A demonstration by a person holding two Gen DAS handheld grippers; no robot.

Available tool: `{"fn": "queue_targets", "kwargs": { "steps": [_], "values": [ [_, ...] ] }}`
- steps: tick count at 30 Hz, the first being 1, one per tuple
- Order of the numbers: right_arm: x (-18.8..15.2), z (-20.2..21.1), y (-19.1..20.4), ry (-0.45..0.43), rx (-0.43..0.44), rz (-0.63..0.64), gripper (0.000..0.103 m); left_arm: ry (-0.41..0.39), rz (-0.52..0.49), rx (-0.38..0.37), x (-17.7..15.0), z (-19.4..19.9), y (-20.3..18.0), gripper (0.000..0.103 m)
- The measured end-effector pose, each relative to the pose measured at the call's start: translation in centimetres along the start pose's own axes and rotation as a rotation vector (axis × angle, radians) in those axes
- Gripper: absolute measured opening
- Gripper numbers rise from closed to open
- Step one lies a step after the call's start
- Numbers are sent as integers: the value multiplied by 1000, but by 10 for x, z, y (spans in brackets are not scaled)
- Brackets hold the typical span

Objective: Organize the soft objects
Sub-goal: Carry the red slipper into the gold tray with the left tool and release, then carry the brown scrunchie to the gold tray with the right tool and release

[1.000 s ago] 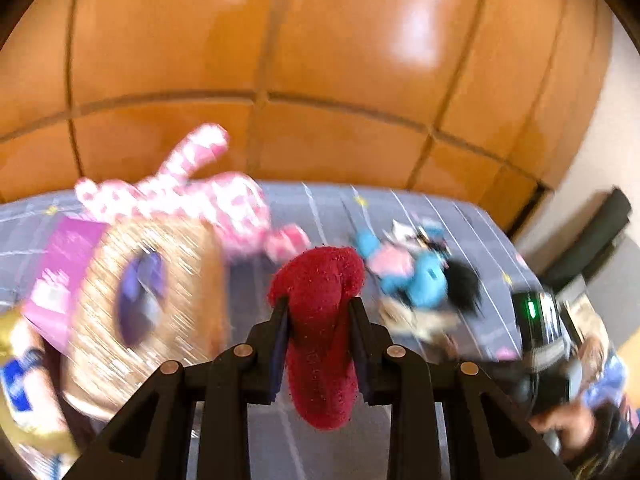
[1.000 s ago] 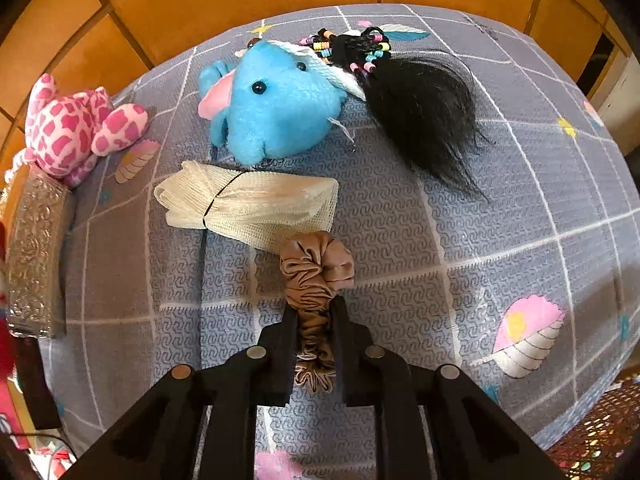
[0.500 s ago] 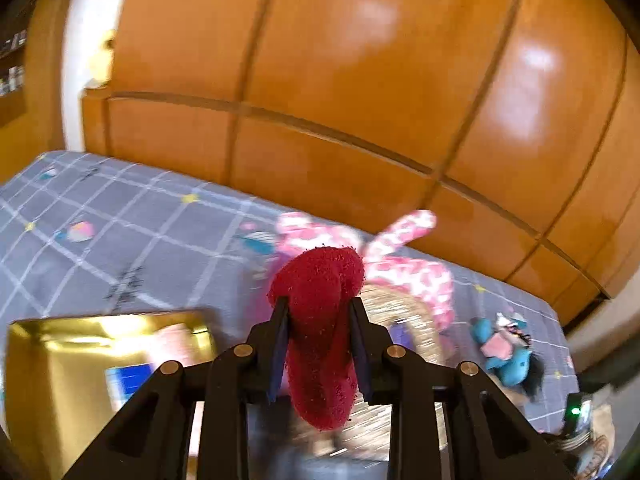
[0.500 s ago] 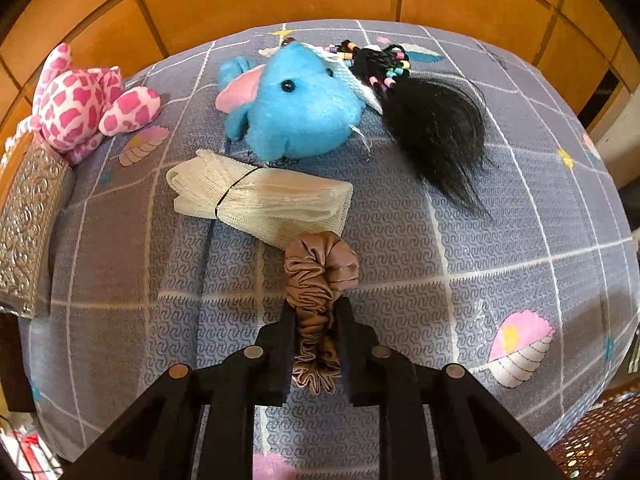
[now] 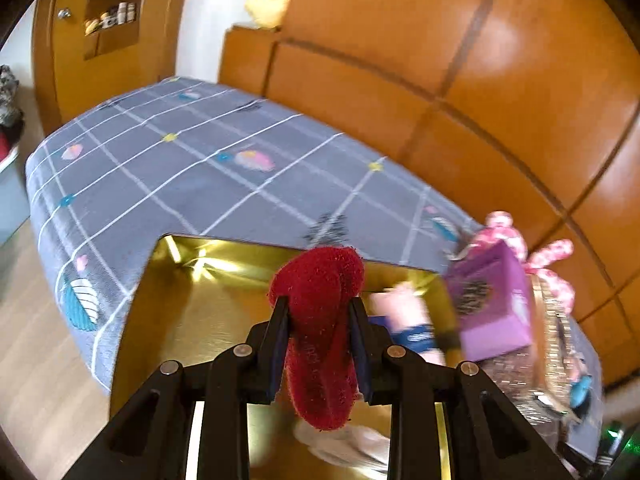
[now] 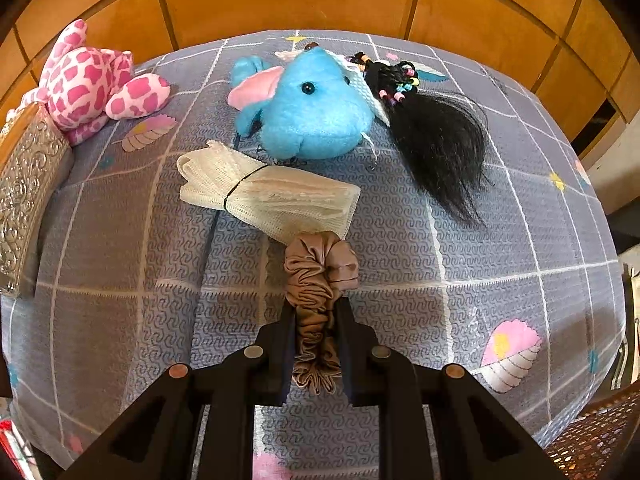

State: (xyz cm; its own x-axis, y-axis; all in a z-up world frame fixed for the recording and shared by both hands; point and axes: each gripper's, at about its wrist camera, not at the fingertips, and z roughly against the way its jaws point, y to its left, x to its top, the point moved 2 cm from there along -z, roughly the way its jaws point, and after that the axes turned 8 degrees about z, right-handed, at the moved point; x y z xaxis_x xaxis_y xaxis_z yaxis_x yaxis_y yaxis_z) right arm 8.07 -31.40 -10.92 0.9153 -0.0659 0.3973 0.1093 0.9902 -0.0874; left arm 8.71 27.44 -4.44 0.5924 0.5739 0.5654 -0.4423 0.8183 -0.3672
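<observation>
The right gripper (image 6: 316, 320) pinches a brown scrunchie (image 6: 320, 276); a cream mesh bundle (image 6: 268, 196) lies just ahead, perhaps touching.

Glossy gold box (image 5: 192, 320), satin scrunchie (image 6: 318, 276)

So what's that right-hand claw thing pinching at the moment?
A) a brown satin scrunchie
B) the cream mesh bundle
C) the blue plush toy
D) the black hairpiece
A: the right gripper is shut on the brown scrunchie, while the blue plush, black hairpiece and cream mesh bundle lie loose on the bedspread.
</observation>
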Motion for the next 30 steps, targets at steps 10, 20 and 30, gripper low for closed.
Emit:
{"fn": "queue_targets", "kwargs": {
  "steps": [10,20,30],
  "values": [
    [-8,4,8,-24,-44,13,16,54,33,43,-10,-34,20,51],
    [-12,8,23,-55,-86,-1,12,-60,-27,51,-30,24,6,73],
    [-11,10,12,-61,-41,-51,12,-71,-132,17,-75,57,-29,78]
  ]
}}
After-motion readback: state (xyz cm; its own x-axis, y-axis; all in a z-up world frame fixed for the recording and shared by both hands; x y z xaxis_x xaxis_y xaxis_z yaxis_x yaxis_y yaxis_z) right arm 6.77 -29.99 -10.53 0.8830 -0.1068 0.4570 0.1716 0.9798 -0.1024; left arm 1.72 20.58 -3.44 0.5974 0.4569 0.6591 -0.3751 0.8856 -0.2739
